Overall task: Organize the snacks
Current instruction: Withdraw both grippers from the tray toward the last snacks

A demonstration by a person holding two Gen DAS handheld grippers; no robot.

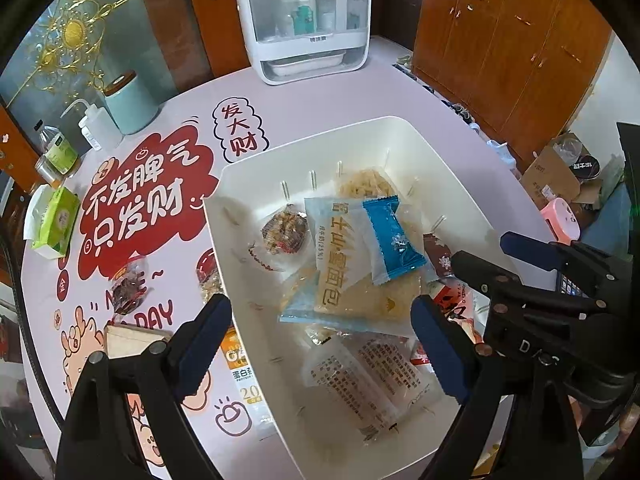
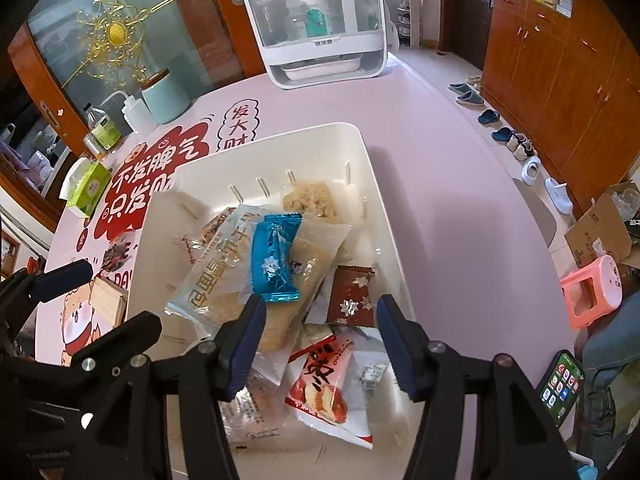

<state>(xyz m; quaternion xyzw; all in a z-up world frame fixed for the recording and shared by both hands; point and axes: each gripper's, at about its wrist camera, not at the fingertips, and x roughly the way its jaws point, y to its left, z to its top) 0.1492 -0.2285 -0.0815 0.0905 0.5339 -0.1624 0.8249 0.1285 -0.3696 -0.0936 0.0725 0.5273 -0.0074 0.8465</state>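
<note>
A white basket (image 1: 256,184) (image 2: 384,216) on the pink table holds several snack packs: a blue wrapper (image 1: 394,238) (image 2: 276,258) lies on a bread pack (image 1: 344,256) (image 2: 224,276), with a red-and-white pack (image 2: 324,384) and a clear pack (image 1: 356,384) near the front. My left gripper (image 1: 320,344) is open and empty above the basket's near left part. My right gripper (image 2: 320,344) is open and empty above the basket's near end; it shows in the left wrist view (image 1: 532,280). Loose snacks (image 1: 128,288) and an orange-labelled pack (image 1: 240,372) lie on the table left of the basket.
A white cabinet with bottles (image 1: 308,20) stands at the table's back. A teal canister (image 1: 130,102), squeeze bottle (image 1: 94,126), jar (image 1: 60,148) and green tissue pack (image 1: 54,220) stand at the left. A phone (image 2: 560,388) lies at the right edge. A wooden block (image 2: 106,300) lies left of the basket.
</note>
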